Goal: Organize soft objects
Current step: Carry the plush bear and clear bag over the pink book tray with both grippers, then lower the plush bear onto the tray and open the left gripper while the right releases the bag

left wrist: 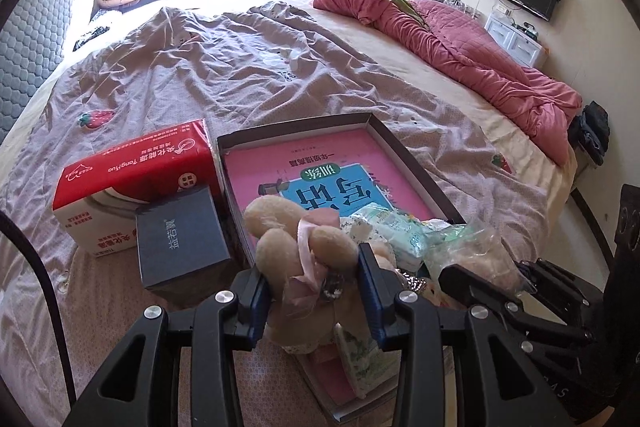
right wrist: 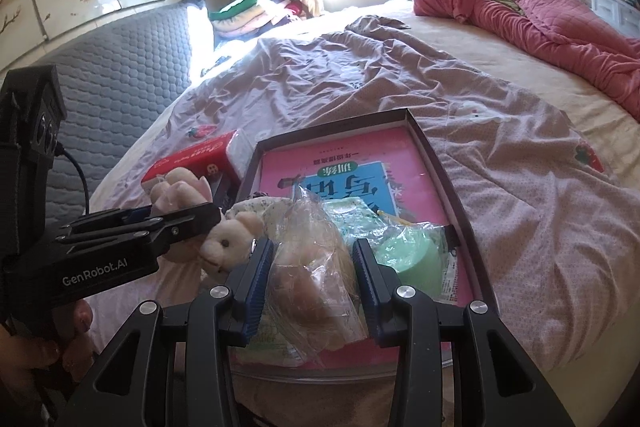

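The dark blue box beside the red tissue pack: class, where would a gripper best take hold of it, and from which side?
Probably from above, across the two long sides of the dark blue box. It lies flat on the bedspread, with the red tissue pack against its far side and the tray close to its right, so those gaps look tight.

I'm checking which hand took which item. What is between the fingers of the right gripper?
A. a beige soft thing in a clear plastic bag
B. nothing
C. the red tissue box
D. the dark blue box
A: the right gripper is clamped on the clear plastic bag with something beige inside.
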`<action>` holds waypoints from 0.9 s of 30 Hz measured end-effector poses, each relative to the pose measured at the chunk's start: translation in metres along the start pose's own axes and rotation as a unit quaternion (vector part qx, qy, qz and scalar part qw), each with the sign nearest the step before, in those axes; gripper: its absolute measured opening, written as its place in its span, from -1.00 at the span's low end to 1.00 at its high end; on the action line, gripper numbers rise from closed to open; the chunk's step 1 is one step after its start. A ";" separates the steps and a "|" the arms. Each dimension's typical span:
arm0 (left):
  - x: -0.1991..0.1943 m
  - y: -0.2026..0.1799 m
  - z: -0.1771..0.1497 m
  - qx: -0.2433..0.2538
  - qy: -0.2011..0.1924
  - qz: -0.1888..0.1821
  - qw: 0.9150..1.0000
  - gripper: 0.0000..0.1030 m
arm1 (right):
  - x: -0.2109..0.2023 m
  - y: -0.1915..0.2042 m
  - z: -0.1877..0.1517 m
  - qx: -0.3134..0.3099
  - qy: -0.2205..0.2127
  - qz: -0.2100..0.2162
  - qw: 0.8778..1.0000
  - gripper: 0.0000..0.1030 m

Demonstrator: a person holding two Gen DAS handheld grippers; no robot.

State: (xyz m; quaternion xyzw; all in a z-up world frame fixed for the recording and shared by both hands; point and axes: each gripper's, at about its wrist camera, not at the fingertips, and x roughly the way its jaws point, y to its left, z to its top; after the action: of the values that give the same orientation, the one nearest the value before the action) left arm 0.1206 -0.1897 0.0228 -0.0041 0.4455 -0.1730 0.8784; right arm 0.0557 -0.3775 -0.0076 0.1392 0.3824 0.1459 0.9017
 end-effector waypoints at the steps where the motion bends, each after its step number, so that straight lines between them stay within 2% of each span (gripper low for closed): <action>1: 0.002 -0.001 0.001 0.001 0.001 0.001 1.000 -0.23 | 0.002 0.000 0.000 -0.001 0.000 0.000 1.000 -0.18; 17: 0.030 -0.002 0.005 0.006 0.015 0.006 1.000 -0.20 | 0.028 -0.003 -0.005 -0.016 0.003 -0.003 1.000 -0.17; 27: 0.037 0.000 0.009 -0.004 0.022 -0.003 1.000 -0.05 | 0.035 -0.004 -0.005 -0.030 -0.009 -0.008 0.999 -0.13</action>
State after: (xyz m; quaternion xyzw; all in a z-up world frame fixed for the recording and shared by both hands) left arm 0.1478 -0.2022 -0.0010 -0.0055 0.4650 -0.1742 0.8680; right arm 0.0760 -0.3672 -0.0349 0.1100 0.3707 0.1488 0.9101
